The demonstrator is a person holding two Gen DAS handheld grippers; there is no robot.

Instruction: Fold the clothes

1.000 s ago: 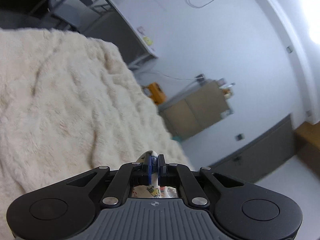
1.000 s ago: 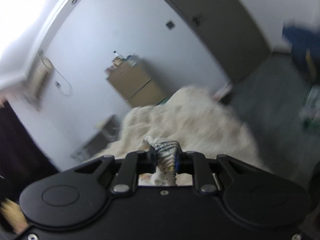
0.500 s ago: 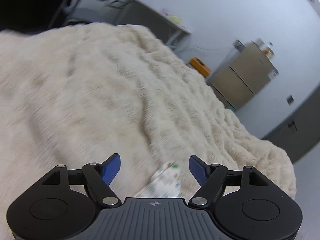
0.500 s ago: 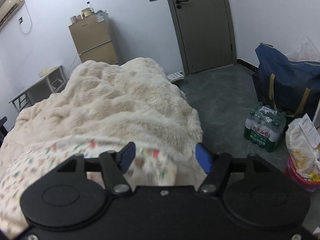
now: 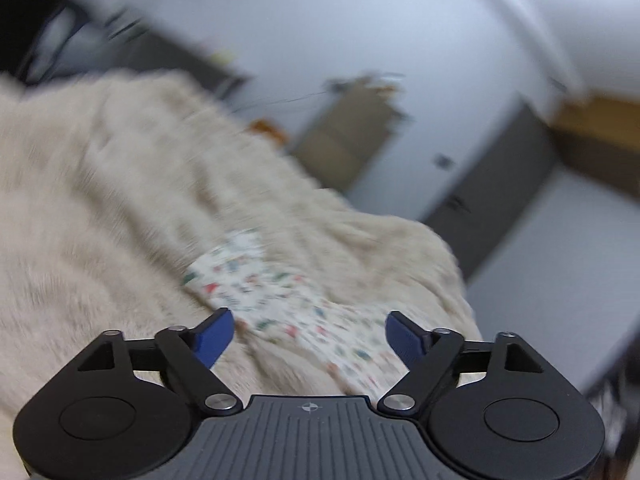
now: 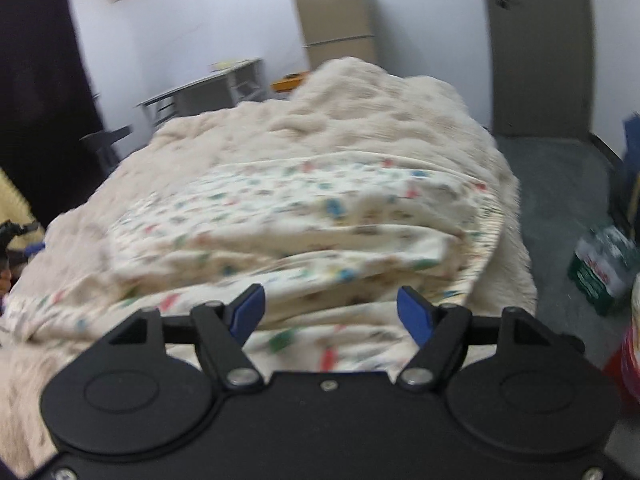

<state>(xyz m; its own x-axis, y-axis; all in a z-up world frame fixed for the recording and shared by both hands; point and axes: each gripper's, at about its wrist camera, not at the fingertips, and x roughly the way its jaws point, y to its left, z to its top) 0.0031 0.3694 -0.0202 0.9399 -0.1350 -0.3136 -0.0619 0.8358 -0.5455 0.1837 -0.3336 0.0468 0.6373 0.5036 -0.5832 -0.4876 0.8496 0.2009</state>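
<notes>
Lying across a cream fleece blanket (image 6: 380,120), from nine o'clock to three: a printed garment (image 6: 304,216), cream with small coloured motifs, doubled over on itself in several layers and resting free of both tools. Spreading apart at nine o'clock, the left gripper (image 5: 306,334), blue pads widening with nothing pinched between them, the garment's narrow end (image 5: 256,292) trailing up toward twelve o'clock beyond the tips. Judging from the slack cloth, releasing after a fold, so that the layers settle flat instead of being dragged back.

Opening likewise at six o'clock in its own view, the right gripper (image 6: 332,312), pads apart and clear of the fabric, the stacked fold sitting just ahead at twelve. Probably backing off low over the bed to avoid snagging the top layer. Blurring throughout, so edges and seams too soft for telling sleeves from hem.

Standing toward three o'clock on the grey floor: a shrink-wrapped pack of bottles (image 6: 600,272), bottles packed tight inside the green-labelled film. Beside it at far right, a red-rimmed container (image 6: 628,360), contents not readable. At twelve o'clock against the wall, a tan fridge (image 6: 336,24) with small items on top, door shut.
</notes>
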